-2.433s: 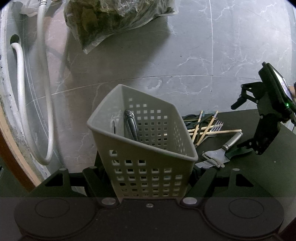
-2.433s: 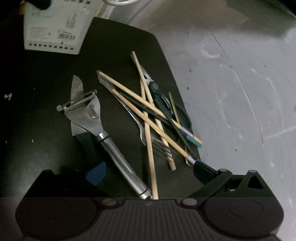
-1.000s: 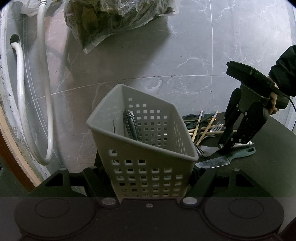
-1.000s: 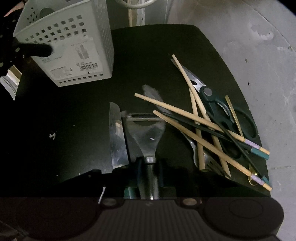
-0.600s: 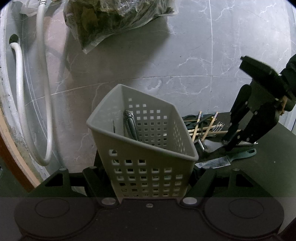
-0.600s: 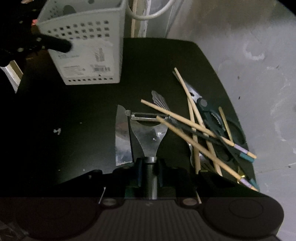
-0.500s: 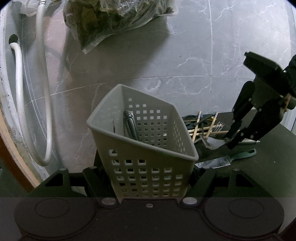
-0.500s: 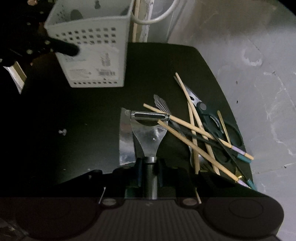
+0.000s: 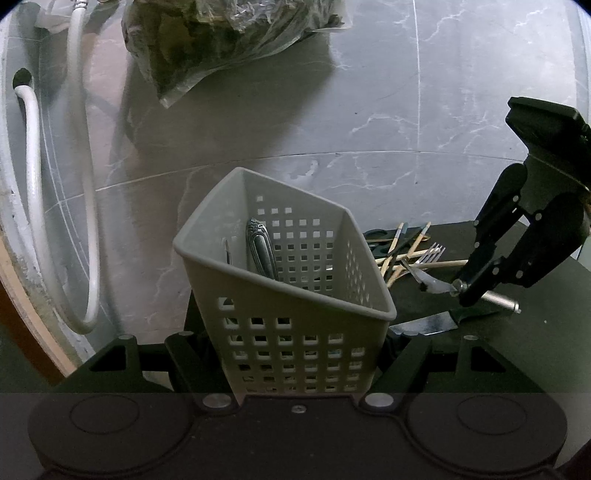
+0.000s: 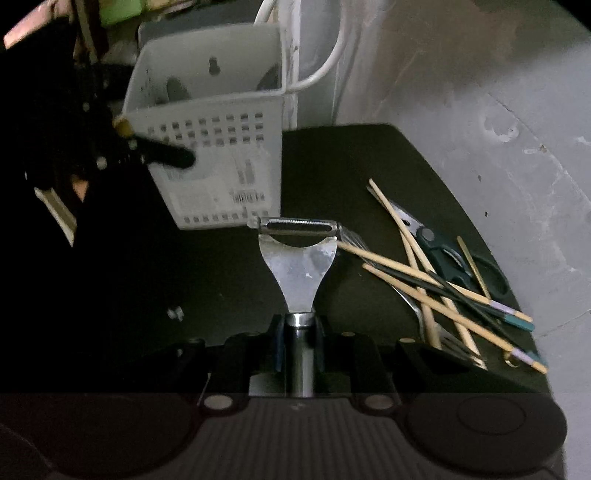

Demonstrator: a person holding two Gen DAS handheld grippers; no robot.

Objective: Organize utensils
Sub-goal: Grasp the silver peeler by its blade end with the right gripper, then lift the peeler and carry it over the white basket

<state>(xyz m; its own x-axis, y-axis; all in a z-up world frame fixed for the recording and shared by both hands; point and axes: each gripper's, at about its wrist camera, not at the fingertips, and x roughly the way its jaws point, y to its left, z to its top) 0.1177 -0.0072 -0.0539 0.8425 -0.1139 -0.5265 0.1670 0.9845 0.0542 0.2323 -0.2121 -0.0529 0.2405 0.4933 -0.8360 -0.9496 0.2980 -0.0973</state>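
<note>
My left gripper [image 9: 295, 343] is shut on a white perforated basket [image 9: 288, 295], which stands tilted with a silver utensil handle [image 9: 260, 251] inside. My right gripper [image 10: 299, 332] is shut on the metal handle of a peeler [image 10: 299, 266], raised above the black table [image 10: 351, 166] with its blade toward the basket [image 10: 214, 155]. In the left wrist view the right gripper [image 9: 491, 280] hangs to the right of the basket. A knife [image 9: 428, 325] lies on the table under it. Chopsticks [image 10: 443, 284], a fork [image 9: 428, 254] and scissors [image 10: 454, 258] lie in a heap at the right.
A white hose [image 9: 88, 184] loops at the left, beyond the table. A plastic bag [image 9: 221, 33] lies on the grey marble floor behind. The table's rounded edge runs close behind the heap of utensils. The left gripper's finger [image 10: 166, 155] presses the basket's side.
The right gripper has lifted the peeler off the table and brought it nearer the basket. The knife stays on the table. The left gripper and basket have not moved.
</note>
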